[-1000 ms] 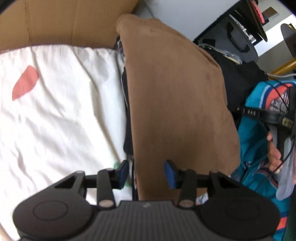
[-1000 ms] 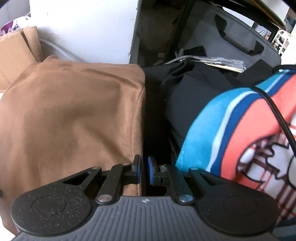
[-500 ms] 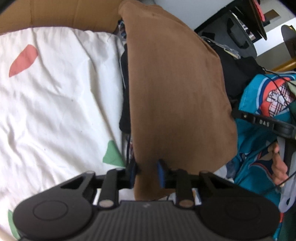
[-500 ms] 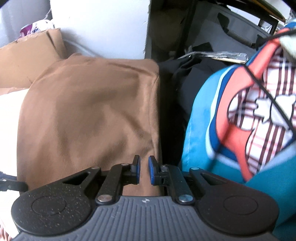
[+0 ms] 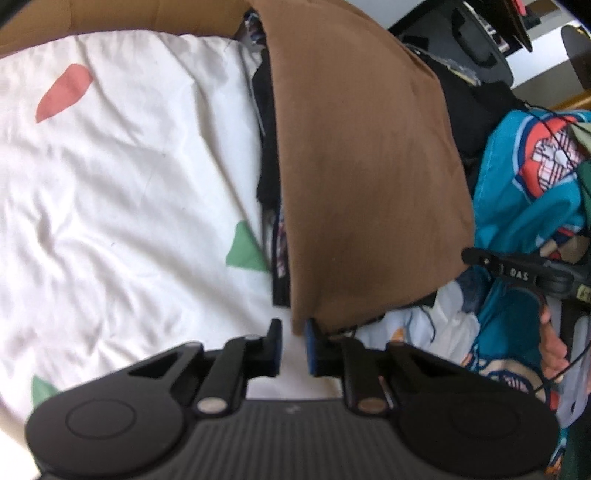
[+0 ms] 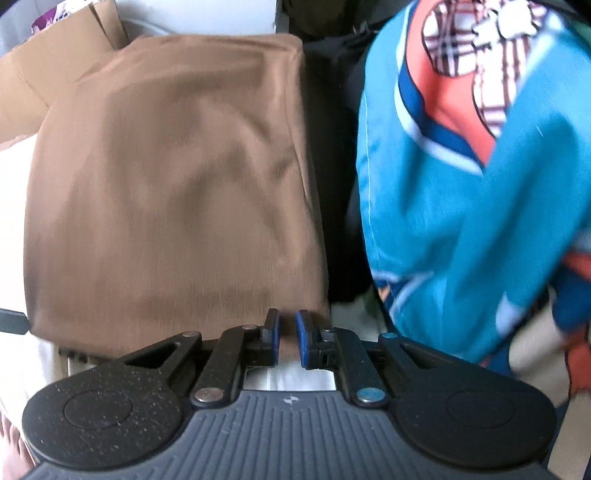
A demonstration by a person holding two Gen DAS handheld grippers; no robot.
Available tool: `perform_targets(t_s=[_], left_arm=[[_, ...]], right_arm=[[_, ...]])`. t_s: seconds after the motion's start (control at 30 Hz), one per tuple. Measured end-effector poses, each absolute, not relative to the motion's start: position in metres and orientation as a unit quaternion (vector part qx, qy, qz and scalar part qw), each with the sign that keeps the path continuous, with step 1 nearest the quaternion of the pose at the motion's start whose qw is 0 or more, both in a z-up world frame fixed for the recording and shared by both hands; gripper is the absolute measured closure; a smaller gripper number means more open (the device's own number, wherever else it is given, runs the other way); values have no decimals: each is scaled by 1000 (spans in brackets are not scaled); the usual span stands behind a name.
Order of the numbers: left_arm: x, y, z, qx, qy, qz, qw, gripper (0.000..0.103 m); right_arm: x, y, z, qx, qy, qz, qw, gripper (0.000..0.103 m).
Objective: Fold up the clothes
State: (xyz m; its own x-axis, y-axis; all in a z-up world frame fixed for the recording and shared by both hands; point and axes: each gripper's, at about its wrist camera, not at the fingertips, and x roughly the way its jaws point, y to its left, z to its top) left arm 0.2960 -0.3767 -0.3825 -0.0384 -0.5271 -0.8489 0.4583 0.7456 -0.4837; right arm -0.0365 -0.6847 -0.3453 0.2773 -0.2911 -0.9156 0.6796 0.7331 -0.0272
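Observation:
A brown cloth (image 5: pixel 369 166) lies folded flat over a pile of dark clothes on the bed. My left gripper (image 5: pixel 293 343) is at its near left corner. The jaws are nearly together and the tip of that corner sits between the pads. In the right wrist view the brown cloth (image 6: pixel 166 184) fills the left half. My right gripper (image 6: pixel 287 339) is shut on its near right edge, and brown fabric shows in the narrow gap. The right gripper's body (image 5: pixel 517 273) and a hand (image 5: pixel 552 343) appear at the right of the left wrist view.
A white bedsheet (image 5: pixel 129 184) with red and green patches spreads out to the left. To the right lies a teal printed garment (image 6: pixel 461 184), with black clothes (image 6: pixel 332 184) between it and the brown cloth. Cardboard (image 5: pixel 110 22) stands at the far edge.
My left gripper went from wide open to closed on the brown cloth's near corner. Both grippers drew back toward me. The teal garment now fills more of the right wrist view.

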Motion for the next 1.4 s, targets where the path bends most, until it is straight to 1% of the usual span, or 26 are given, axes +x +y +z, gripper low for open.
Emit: perform_targets(t_s=[0.03,0.07,0.1,0.13,0.17,0.2,0.33,0.37,0.57,0.77,0.9,1.23,1.4], left_arm=[[295,-374,-380,-27,628,-352,693,83],[295,-372,-377,-27,629,-349,694,71],[295,-370,-371,-27,629,-346,695,57],[294,-365,-364,-28,628,-343,699,49],[294,-360,-357,-29,626,-339,702,36],[293,-358,-349,-28,623,-336,706,29],[290,-351,-322,-3,619,-319,718,23],[289,-349,-316,-2,619,-315,720,19],[278,-342,-279,6,608,-302,735,6],[277,-338,-242,-2,594,-283,753,3],[270,-336,-217,18,584,-276,763,3],[253,-316,-157,13,568,-279,775,3],[244,-303,-130,3,560,-274,782,3]], right_arm=[[-39,-682,-345,194,515,-314,774,87],[-42,-680,-344,199,516,-316,771,85],[-45,-678,-343,204,518,-317,768,79],[-48,-676,-343,209,519,-319,765,73],[-50,-674,-337,220,515,-320,765,61],[-53,-672,-330,231,507,-319,767,49],[-57,-660,-304,250,488,-312,776,34],[-59,-657,-299,259,485,-312,775,26],[-63,-645,-270,299,463,-307,776,16],[-59,-625,-242,313,450,-313,776,15],[-67,-612,-223,321,446,-319,773,15],[-93,-596,-181,329,443,-328,767,15],[-103,-591,-167,317,449,-339,764,12]])
